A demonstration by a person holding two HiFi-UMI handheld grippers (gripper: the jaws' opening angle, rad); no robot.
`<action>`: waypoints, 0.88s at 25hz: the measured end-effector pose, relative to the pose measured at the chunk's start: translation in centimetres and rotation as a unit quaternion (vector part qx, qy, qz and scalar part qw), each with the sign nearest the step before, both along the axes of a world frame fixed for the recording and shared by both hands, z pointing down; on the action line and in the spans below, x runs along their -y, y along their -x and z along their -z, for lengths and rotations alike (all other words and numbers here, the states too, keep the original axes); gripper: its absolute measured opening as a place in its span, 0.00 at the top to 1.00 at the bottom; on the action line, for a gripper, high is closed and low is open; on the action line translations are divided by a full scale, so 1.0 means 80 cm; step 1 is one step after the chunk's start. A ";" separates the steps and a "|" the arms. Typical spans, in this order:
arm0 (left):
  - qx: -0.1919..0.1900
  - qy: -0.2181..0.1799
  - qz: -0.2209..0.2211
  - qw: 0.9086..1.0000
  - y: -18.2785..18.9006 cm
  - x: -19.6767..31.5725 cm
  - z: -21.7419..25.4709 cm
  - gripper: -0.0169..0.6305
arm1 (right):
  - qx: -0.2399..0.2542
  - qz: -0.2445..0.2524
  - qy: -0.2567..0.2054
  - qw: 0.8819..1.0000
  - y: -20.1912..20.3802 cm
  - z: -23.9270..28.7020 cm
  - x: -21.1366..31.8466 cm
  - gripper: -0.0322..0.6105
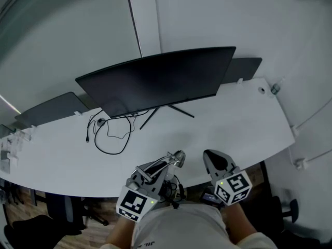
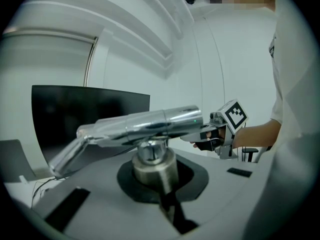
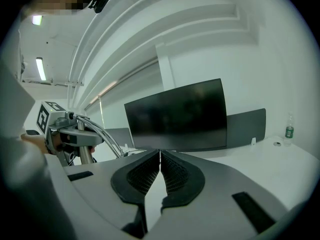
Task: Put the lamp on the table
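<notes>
Lamp (image 2: 150, 126): bare polished metal, chrome-bright and glossy along arm and stem, mirroring its surroundings. The left claw (image 2: 156, 176) gripping the stem is smooth matt grey plastic with a matt black inset. Right claw (image 3: 160, 156): same matt grey plastic shell, black pads (image 3: 145, 174) rubber-like with a fine raised grid, rough-looking; marker cube (image 1: 236, 185) matt white with black print. Desk (image 1: 233, 123): smooth white top with a faint sheen; monitor (image 1: 161, 79) screen black, semi-gloss; cable (image 1: 111, 139) black, matt.
</notes>
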State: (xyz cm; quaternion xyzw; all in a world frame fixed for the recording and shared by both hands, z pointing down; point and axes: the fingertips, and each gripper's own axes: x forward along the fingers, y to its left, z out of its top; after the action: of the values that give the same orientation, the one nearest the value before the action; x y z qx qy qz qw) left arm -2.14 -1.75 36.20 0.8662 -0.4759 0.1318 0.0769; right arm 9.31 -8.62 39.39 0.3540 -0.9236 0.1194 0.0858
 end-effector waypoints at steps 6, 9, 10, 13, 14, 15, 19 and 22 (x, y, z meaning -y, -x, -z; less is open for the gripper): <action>0.002 0.003 0.002 1.000 -0.005 0.011 -0.002 0.97 | 0.001 0.004 0.004 1.000 -0.003 -0.003 0.006 0.90; 0.002 0.005 -0.002 1.000 -0.007 0.014 -0.004 0.97 | 0.000 0.000 0.009 1.000 -0.006 -0.007 0.006 0.90; 0.001 0.006 -0.003 1.000 -0.007 0.016 -0.004 0.97 | -0.001 -0.001 0.011 1.000 -0.007 -0.007 0.006 0.90; 0.003 0.008 -0.009 1.000 -0.006 0.019 -0.004 0.97 | -0.003 -0.005 0.013 1.000 -0.008 -0.008 0.007 0.90; 0.003 0.008 -0.012 1.000 -0.005 0.020 -0.005 0.97 | -0.004 -0.007 0.014 1.000 -0.008 -0.008 0.007 0.90; 0.003 0.009 -0.015 1.000 -0.005 0.022 -0.005 0.97 | -0.004 -0.010 0.015 1.000 -0.008 -0.009 0.009 0.90; 0.006 0.010 -0.030 0.999 -0.003 0.030 -0.004 0.97 | -0.004 -0.023 0.019 1.000 -0.004 -0.009 0.015 0.90; 0.010 -0.001 -0.039 0.999 0.000 0.039 0.000 0.97 | -0.002 -0.030 0.019 0.999 0.003 -0.005 0.019 0.90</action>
State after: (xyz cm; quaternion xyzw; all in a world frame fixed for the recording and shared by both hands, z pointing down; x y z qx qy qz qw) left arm -2.12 -4.85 36.24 0.8830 -0.4422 0.1431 0.0660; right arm 9.10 -10.18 39.80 0.3803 -0.9099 0.1384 0.0909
